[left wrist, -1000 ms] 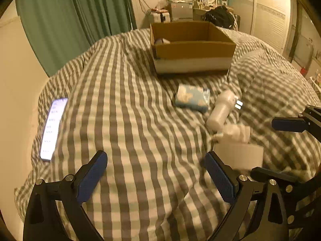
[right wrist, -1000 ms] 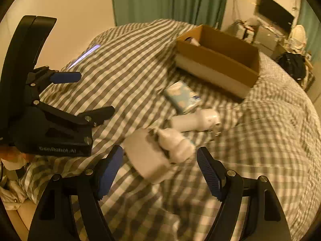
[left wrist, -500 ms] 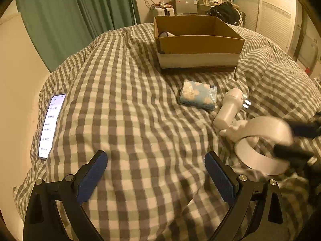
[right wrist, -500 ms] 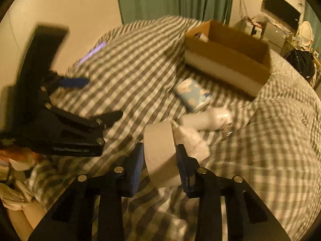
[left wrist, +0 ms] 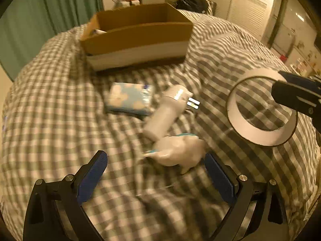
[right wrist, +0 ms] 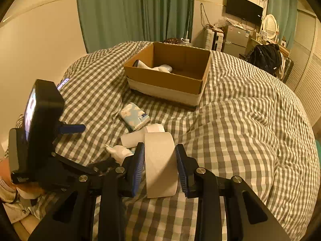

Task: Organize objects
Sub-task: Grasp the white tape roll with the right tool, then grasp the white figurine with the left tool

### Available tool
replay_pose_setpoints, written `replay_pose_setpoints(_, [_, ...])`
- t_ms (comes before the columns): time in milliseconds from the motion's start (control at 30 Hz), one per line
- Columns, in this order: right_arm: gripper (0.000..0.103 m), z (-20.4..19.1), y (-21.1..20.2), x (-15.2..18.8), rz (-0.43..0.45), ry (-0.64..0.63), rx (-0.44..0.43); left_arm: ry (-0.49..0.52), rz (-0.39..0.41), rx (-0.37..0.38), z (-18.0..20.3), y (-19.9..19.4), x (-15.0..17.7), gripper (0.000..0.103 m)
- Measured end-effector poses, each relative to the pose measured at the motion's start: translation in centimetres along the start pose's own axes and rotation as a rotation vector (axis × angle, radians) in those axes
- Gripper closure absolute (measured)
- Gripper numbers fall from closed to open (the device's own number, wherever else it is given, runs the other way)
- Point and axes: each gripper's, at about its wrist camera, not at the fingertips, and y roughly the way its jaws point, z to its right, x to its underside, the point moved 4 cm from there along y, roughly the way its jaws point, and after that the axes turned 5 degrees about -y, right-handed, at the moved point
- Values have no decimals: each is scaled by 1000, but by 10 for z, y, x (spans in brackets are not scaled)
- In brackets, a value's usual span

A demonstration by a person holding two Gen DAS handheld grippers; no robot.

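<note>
— Right wrist view first: what have you got?

— My right hand-held gripper [right wrist: 159, 161] is clamped on a roll of tape [right wrist: 160, 163], one blue pad on each flat face, the roll held off the bed [right wrist: 250, 120]. It is a wide, pale paper-like band; from the left wrist view it reads as a thin-walled open ring [left wrist: 260, 108].

— And your left?

— My left hand-held gripper [left wrist: 155, 177] is spread wide with nothing between its pads, low over the bedding.

— What lies near it?

— A soft white lump [left wrist: 178, 150] with a teal edge lies just ahead of it, too blurred to name. Touching that, a smooth white cylinder [left wrist: 167, 114] lies on its side with two metal prongs at its far end. Beside the cylinder is a flat blue packet [left wrist: 129, 98] printed with pale shapes.

— Farther on?

— An open cardboard box [right wrist: 166, 78], brown with a white band along its base, sits on the grey-and-white checked quilt with white items in one corner. A lit phone [right wrist: 63, 82] lies at the bed's left edge. Green curtains [right wrist: 130, 10] hang behind.
</note>
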Motion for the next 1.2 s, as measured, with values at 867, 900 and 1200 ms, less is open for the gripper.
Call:
replay_pose_setpoints(867, [74,10,8,0,8,27,38,-23,-34,56,-1,0,2,25])
replay_pose_setpoints(900, [74,10,6,-1,11,26,42,-15,-18,49,-5,-8,0,25])
replay_pose_setpoints(1200, [74,-2,-26,-22,77,8,67,1,107,24,-12,-62,-16,25])
